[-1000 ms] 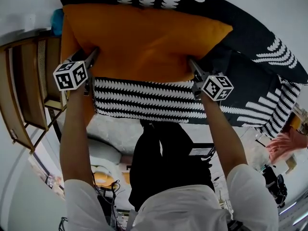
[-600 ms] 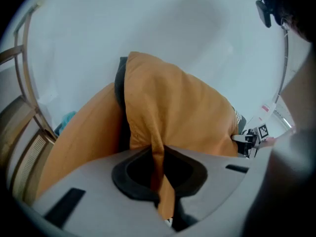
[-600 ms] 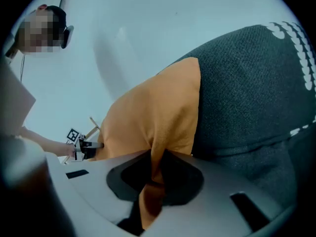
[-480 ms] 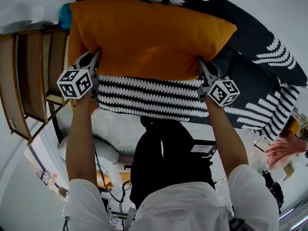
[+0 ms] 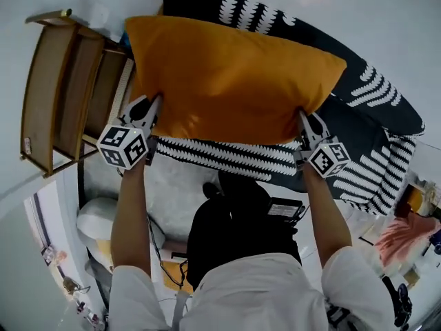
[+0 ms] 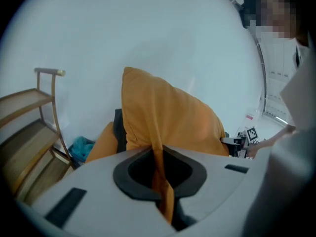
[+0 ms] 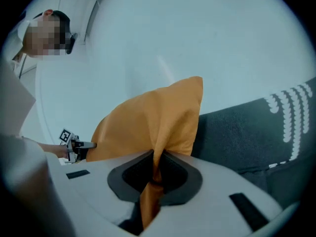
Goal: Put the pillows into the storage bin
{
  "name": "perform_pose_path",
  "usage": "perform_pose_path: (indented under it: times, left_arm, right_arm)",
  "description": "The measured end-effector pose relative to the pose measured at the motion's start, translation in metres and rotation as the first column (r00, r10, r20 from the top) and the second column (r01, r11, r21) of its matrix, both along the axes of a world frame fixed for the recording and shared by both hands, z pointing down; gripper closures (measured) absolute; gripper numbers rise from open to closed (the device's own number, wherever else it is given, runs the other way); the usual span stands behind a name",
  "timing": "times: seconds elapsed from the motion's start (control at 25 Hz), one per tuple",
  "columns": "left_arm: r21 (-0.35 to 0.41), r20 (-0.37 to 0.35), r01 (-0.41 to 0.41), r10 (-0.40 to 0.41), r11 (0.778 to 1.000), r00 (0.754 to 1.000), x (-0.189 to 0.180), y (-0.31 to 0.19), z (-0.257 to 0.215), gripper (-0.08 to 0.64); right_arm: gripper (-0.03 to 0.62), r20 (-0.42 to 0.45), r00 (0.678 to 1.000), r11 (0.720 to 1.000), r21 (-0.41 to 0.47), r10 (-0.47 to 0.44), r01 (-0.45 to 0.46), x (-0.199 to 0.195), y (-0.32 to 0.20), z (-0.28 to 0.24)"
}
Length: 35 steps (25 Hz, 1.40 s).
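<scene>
The left hand-held gripper is clamped tight on the orange pillow at one lower corner, a fold of cloth squeezed between its jaws. The right hand-held gripper grips the opposite lower corner the same way, jaws nearly together on the fabric. The pillow spans the gap between the two and bulges away ahead of both. Beyond the right hand-held gripper lies a dark patterned bedcover; outward of the left one stands a wooden rack.
</scene>
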<state>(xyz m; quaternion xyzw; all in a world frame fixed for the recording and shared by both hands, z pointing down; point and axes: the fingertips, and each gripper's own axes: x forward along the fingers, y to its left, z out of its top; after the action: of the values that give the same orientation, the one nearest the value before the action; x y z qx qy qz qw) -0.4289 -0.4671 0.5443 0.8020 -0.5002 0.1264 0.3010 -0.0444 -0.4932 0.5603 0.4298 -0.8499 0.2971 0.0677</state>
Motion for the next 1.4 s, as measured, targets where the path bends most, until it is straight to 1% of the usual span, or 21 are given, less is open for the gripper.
perform_pose_path:
  times: [0.08, 0.2, 0.32, 0.44, 0.52, 0.6, 0.68, 0.72, 0.84, 1.0, 1.04, 1.12, 1.16, 1.28, 1.32, 1.4]
  left_arm:
    - [0.06, 0.011, 0.031, -0.031, 0.998, 0.999, -0.008, 0.031, -0.039, 0.535]
    - [0.149, 0.033, 0.083, -0.088, 0.985, 0.996, -0.026, 0.085, -0.1, 0.535]
    - [0.215, 0.024, 0.127, -0.136, 0.968, 0.99, -0.041, 0.153, -0.16, 0.535]
    - [0.276, 0.018, 0.188, -0.201, 0.943, 0.98, -0.057, 0.224, -0.214, 0.535]
    - [0.307, 0.009, 0.237, -0.252, 0.922, 0.968, -0.066, 0.275, -0.244, 0.535]
    - [0.332, -0.009, 0.286, -0.3, 0.899, 0.954, -0.073, 0.326, -0.269, 0.535]
    - [0.359, -0.009, 0.332, -0.353, 0.872, 0.936, -0.081, 0.371, -0.292, 0.535]
    - [0.373, -0.01, 0.361, -0.386, 0.855, 0.923, -0.085, 0.391, -0.301, 0.535]
    - [0.407, -0.027, 0.463, -0.496, 0.788, 0.868, -0.097, 0.444, -0.322, 0.535]
    - [0.41, -0.017, 0.56, -0.608, 0.72, 0.794, -0.094, 0.508, -0.334, 0.535]
    - [0.409, -0.011, 0.588, -0.64, 0.698, 0.768, -0.092, 0.526, -0.337, 0.535]
    - [0.406, -0.004, 0.649, -0.709, 0.643, 0.705, -0.086, 0.565, -0.345, 0.535]
    - [0.404, -0.003, 0.673, -0.735, 0.619, 0.678, -0.081, 0.581, -0.35, 0.535]
    - [0.402, 0.005, 0.715, -0.782, 0.572, 0.623, -0.056, 0.619, -0.362, 0.535]
    - [0.403, 0.012, 0.732, -0.802, 0.55, 0.597, -0.044, 0.637, -0.365, 0.535]
    - [0.403, 0.035, 0.768, -0.847, 0.498, 0.53, -0.017, 0.68, -0.366, 0.535]
  right_arm:
    - [0.541, 0.003, 1.0, 0.999, 0.048, -0.024, 0.024, -0.009, 0.022, -0.034]
    - [0.541, 0.03, 0.998, 0.99, 0.13, -0.063, 0.058, -0.028, 0.057, -0.088]
    - [0.541, 0.053, 0.993, 0.978, 0.186, -0.107, 0.095, -0.045, 0.106, -0.143]
    - [0.541, 0.064, 0.983, 0.96, 0.237, -0.171, 0.151, -0.067, 0.15, -0.195]
    - [0.541, 0.058, 0.972, 0.939, 0.277, -0.227, 0.203, -0.081, 0.182, -0.231]
    - [0.541, 0.052, 0.958, 0.913, 0.322, -0.282, 0.251, -0.094, 0.214, -0.261]
    - [0.541, 0.038, 0.94, 0.88, 0.367, -0.339, 0.302, -0.109, 0.24, -0.289]
    - [0.541, 0.024, 0.928, 0.858, 0.391, -0.373, 0.334, -0.119, 0.249, -0.301]
    - [0.541, -0.011, 0.875, 0.783, 0.441, -0.485, 0.439, -0.151, 0.265, -0.327]
    - [0.541, 0.0, 0.803, 0.719, 0.445, -0.596, 0.533, -0.178, 0.285, -0.341]
    - [0.541, 0.005, 0.777, 0.697, 0.447, -0.629, 0.561, -0.188, 0.29, -0.344]
    - [0.541, 0.012, 0.712, 0.64, 0.449, -0.702, 0.623, -0.209, 0.301, -0.351]
    - [0.541, 0.015, 0.683, 0.615, 0.45, -0.73, 0.648, -0.216, 0.307, -0.355]
    - [0.541, 0.015, 0.619, 0.559, 0.445, -0.785, 0.7, -0.215, 0.327, -0.366]
    - [0.541, 0.017, 0.588, 0.534, 0.443, -0.809, 0.721, -0.214, 0.337, -0.367]
    - [0.541, 0.031, 0.513, 0.473, 0.44, -0.858, 0.763, -0.217, 0.365, -0.362]
